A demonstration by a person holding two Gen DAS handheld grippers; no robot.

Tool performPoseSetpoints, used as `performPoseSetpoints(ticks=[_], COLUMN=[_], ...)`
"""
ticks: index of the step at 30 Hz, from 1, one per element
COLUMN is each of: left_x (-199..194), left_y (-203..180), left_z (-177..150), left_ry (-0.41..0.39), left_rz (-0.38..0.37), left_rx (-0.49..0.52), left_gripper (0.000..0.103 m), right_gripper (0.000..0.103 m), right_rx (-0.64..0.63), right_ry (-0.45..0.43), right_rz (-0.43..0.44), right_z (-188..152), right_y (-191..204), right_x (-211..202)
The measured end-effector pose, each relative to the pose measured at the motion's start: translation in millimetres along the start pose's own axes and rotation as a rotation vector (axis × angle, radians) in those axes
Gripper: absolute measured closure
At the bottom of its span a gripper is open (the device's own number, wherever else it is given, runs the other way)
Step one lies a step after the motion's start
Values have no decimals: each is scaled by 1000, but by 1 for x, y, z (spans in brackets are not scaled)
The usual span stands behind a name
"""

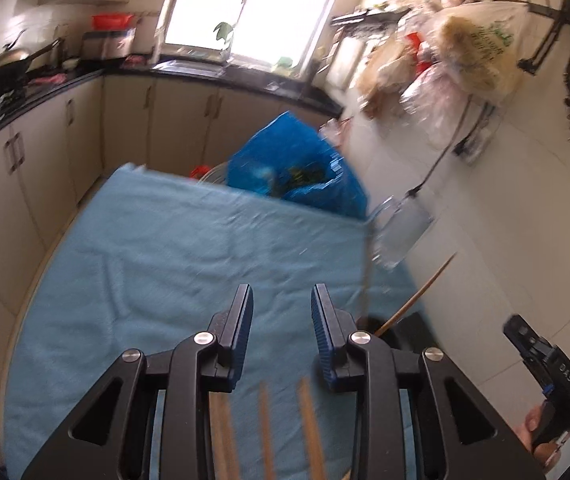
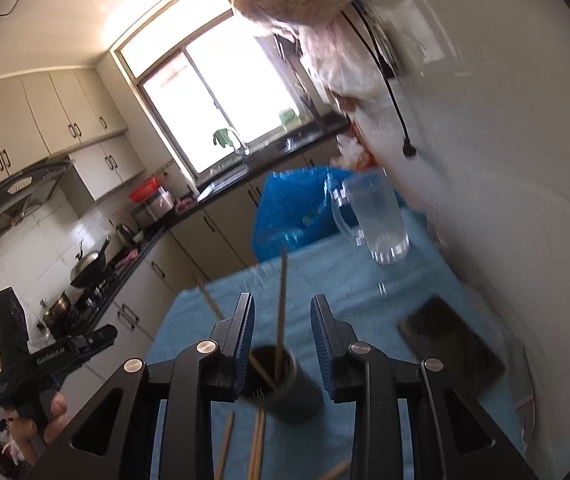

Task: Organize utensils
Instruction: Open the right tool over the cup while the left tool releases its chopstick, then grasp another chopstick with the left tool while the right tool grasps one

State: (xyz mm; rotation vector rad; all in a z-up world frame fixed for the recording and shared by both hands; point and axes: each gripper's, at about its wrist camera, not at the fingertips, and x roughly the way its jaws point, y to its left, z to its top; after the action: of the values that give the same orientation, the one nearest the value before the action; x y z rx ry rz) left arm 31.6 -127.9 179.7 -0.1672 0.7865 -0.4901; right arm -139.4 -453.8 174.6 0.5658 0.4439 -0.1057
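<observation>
Over the blue cloth (image 1: 133, 248), the left gripper (image 1: 281, 300) has its jaws partly apart with nothing between them, above loose wooden chopsticks (image 1: 265, 420) lying on the cloth. The right gripper (image 2: 281, 312) is likewise partly open and empty, poised over the dark holder cup (image 2: 289, 388), which has chopsticks standing in it. A glass mug (image 2: 377, 216) stands at the cloth's far edge, with a phone (image 2: 449, 344) near it.

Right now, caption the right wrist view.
Open right gripper above dark holder with two chopsticks; more lie on blue cloth.

Home kitchen: cabinets (image 2: 65, 120), wok (image 2: 89, 270), sink (image 2: 225, 176).
</observation>
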Motion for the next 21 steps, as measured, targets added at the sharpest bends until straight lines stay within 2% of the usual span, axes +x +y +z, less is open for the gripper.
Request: performPoseSetpoints(ticks=[4, 6, 9, 11, 15, 17, 21], left_x=[13, 30, 53, 69, 95, 109, 120], left_y=[45, 71, 91, 91, 83, 81, 76], left_z=[-35, -56, -71, -76, -84, -89, -88], left_ry=[77, 147, 228, 273, 335, 366, 352], left_rz=[52, 81, 94, 87, 113, 165, 219], left_rx=[-73, -138, -187, -175, -134, -119, -67], left_gripper=[74, 74, 74, 74, 74, 74, 74], right_gripper=[71, 71, 71, 71, 71, 71, 71], right_rx=[33, 69, 110, 144, 177, 168, 151], right_ry=[90, 140, 234, 293, 335, 342, 345], right_rz=[-21, -30, -55, -59, -75, -82, -95], right_z=[-40, -62, -93, -105, -110, -109, -106], right_y=[-22, -36, -53, -62, -69, -68, -65], right_x=[2, 6, 20, 31, 41, 43, 41])
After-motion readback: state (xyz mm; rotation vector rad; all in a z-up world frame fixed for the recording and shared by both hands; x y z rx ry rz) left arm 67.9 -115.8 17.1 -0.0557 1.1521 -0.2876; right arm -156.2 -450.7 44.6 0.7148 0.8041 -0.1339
